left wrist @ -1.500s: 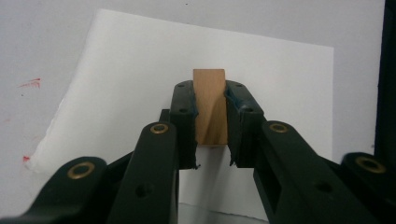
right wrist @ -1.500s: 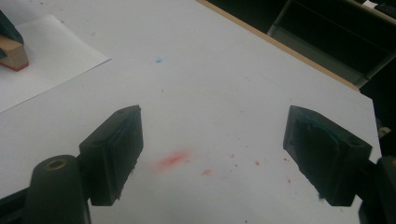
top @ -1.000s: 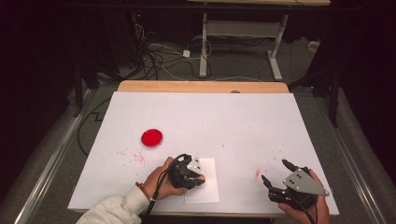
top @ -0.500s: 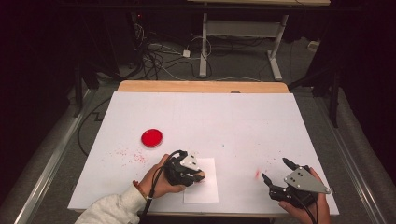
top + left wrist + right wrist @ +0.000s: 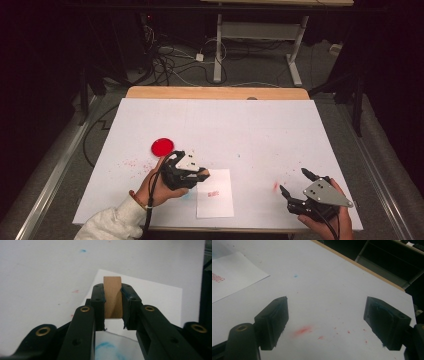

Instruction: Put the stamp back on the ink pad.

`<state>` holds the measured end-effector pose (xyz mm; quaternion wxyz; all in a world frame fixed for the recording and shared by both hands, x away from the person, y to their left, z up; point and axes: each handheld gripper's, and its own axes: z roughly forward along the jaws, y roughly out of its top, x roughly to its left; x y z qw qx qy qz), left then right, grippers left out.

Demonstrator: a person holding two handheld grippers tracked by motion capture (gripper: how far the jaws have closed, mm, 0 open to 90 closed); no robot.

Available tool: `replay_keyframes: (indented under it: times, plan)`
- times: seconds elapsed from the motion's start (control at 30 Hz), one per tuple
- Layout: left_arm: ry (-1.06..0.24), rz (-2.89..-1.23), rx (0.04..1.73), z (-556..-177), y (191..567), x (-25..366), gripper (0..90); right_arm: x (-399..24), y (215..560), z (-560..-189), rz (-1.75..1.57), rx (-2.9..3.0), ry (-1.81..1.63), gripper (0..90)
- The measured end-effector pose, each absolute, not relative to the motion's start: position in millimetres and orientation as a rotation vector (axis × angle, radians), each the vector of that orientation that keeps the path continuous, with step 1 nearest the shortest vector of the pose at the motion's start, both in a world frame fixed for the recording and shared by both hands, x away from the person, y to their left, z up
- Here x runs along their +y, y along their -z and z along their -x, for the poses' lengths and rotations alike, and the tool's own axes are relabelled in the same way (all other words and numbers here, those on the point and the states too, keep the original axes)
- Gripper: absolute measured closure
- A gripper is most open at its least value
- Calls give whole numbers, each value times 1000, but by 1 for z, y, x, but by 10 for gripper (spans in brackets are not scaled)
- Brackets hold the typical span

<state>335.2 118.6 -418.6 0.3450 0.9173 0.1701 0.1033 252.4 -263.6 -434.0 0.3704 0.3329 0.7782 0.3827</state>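
The left gripper (image 5: 196, 172) is closed tight on a small brown wood block (image 5: 112, 297), prob a stamp. In the left gripper view the block stands up straight between the two black pads, pinched on both side faces, w/ its top poking out past the tips. It hangs just over the left edge of the white paper (image 5: 215, 192), which lies on the near part of the surface (image 5: 250, 125). The paper has a small red print (image 5: 214, 193) in the middle.

The block looks hard and stiff, so it won't bend or squash. It looks light too. The sides seem smooth, so it could slip or tip if the squeeze gets weak. Best hold is on the two flat sides, abt halfway up, like now. Keep it straight so the bottom can land flat.

The red round pad (image 5: 162, 147) sits on the surface just to the far left of the left gripper, not touching it.

The right gripper (image 5: 295, 186) is wide open w/ nothing in it, low over the near right of the surface, well apart from the paper.
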Motion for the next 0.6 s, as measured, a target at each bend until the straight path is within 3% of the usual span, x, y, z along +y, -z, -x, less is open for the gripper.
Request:
replay_keyframes:
  times: [0.6]
  plan:
    - [-387, -2295, 688, -369, 409, 181, 734, -265, 436, -249, -844, 2007, -972, 207]
